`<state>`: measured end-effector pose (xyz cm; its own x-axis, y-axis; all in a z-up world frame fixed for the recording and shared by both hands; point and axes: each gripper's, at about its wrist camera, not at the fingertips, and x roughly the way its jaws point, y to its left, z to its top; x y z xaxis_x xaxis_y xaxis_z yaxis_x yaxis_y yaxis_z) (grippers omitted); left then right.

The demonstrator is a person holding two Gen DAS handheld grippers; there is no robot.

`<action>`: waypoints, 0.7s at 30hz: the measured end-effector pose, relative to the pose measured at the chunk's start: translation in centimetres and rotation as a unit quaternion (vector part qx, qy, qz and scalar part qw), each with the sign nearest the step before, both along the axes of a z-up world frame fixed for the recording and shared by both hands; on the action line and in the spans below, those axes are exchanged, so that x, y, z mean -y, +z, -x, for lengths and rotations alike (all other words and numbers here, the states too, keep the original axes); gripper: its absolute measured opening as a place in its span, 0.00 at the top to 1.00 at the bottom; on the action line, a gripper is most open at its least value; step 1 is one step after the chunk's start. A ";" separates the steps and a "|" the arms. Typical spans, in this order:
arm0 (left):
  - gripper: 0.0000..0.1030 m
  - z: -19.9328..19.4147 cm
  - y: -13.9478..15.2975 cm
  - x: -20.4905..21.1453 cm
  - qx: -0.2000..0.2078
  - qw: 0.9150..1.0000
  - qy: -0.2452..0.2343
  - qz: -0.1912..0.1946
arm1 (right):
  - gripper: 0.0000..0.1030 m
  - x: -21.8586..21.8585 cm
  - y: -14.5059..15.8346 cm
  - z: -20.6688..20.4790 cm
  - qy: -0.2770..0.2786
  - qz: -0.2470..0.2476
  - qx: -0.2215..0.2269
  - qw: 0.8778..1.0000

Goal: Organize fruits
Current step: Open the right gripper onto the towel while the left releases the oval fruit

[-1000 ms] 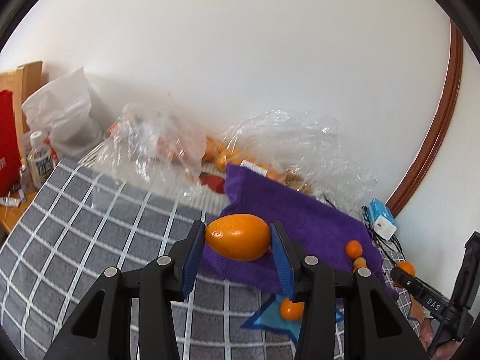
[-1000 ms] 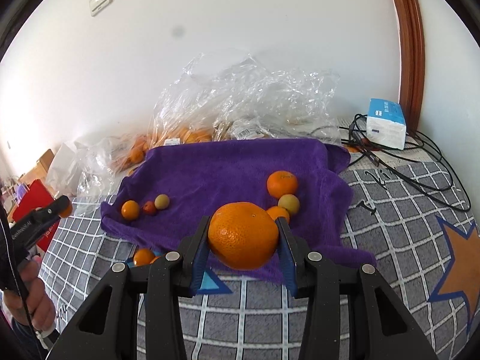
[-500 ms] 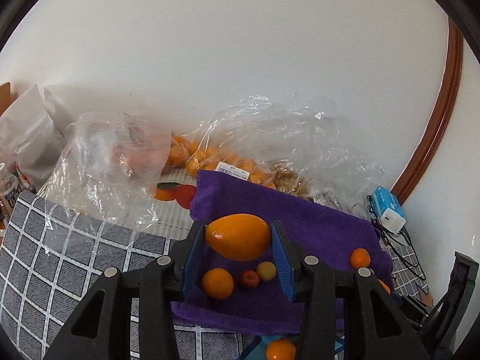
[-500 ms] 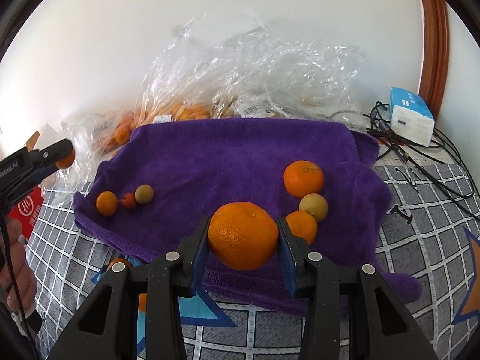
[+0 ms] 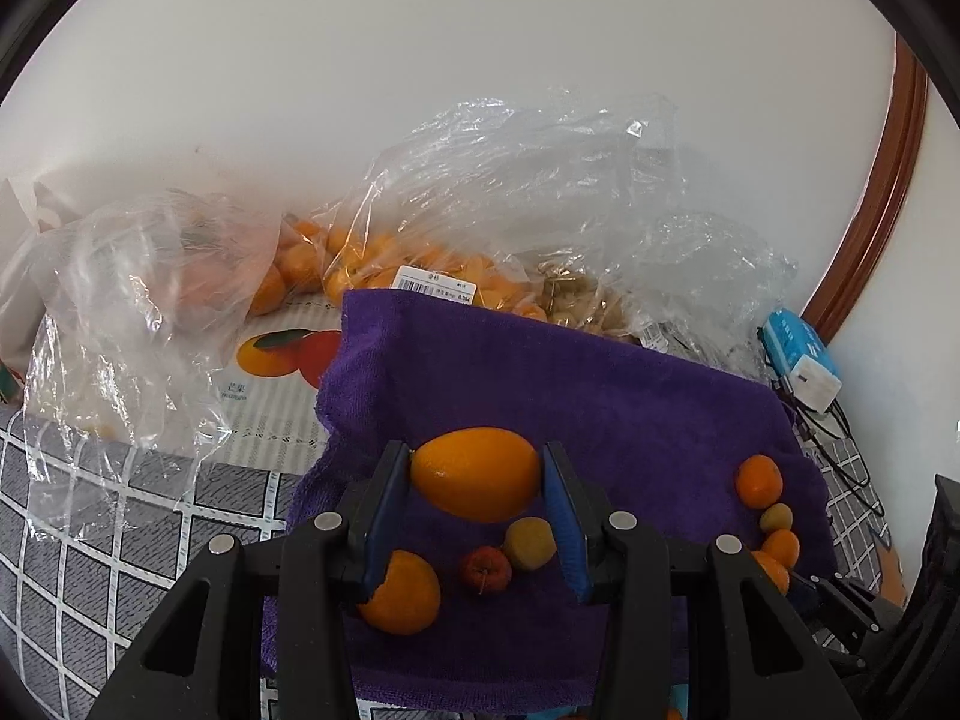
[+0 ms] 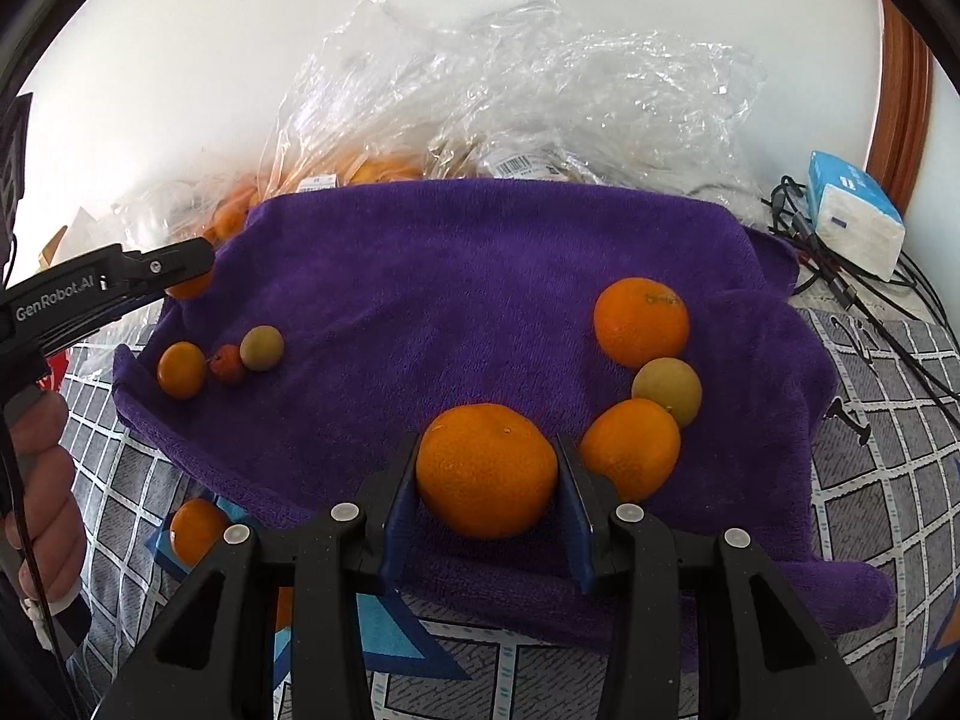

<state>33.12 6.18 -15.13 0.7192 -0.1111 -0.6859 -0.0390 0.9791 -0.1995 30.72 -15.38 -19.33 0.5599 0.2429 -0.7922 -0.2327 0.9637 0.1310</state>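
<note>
My left gripper (image 5: 477, 483) is shut on a smooth oval orange fruit (image 5: 476, 482), held above the left end of a purple towel (image 5: 600, 396). Below it lie an orange (image 5: 401, 593), a small red fruit (image 5: 486, 569) and a yellowish fruit (image 5: 529, 542). My right gripper (image 6: 486, 471) is shut on a round orange (image 6: 486, 470), over the towel's (image 6: 450, 276) near edge. To its right on the towel sit two oranges (image 6: 641, 320), (image 6: 630, 447) and a yellow-green fruit (image 6: 667, 390). The left gripper also shows in the right wrist view (image 6: 186, 270).
Clear plastic bags (image 5: 540, 216) with small oranges stand behind the towel against the wall. One orange (image 6: 195, 531) lies on the grey checked cloth (image 6: 870, 480) left of my right gripper. A blue-white tissue pack (image 6: 852, 213) and cables (image 6: 840, 282) sit at the far right.
Both grippers have moved forward and lower toward the towel with their fruits held. The left one has swung right, over the towel's left group of fruits.
</note>
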 end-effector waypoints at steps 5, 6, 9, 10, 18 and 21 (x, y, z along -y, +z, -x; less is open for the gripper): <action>0.59 -0.1 -0.7 0.5 -0.002 1.000 -0.002 -0.018 | 0.58 0.1 0.0 0.0 0.000 -0.005 -0.002 1.000; 0.59 -0.2 -0.9 0.5 -0.005 1.000 -0.003 -0.017 | 0.55 0.1 0.1 0.1 0.000 -0.006 0.000 1.000; 0.59 -0.6 -1.4 0.6 -0.018 1.000 -0.004 -0.017 | 0.47 0.3 0.5 0.4 -0.001 -0.009 0.009 1.000; 0.59 -0.6 -1.6 0.6 -0.021 1.000 -0.004 -0.019 | 0.46 0.4 0.7 0.4 -0.003 -0.009 0.011 1.000; 0.59 -1.0 -2.7 1.2 -0.046 0.998 -0.009 -0.038 | 0.40 1.0 2.4 1.6 -0.011 -0.006 0.037 0.999; 0.59 -0.9 -2.7 1.4 -0.050 0.998 -0.018 -0.035 | 0.40 1.5 2.6 2.1 -0.022 -0.005 0.039 0.999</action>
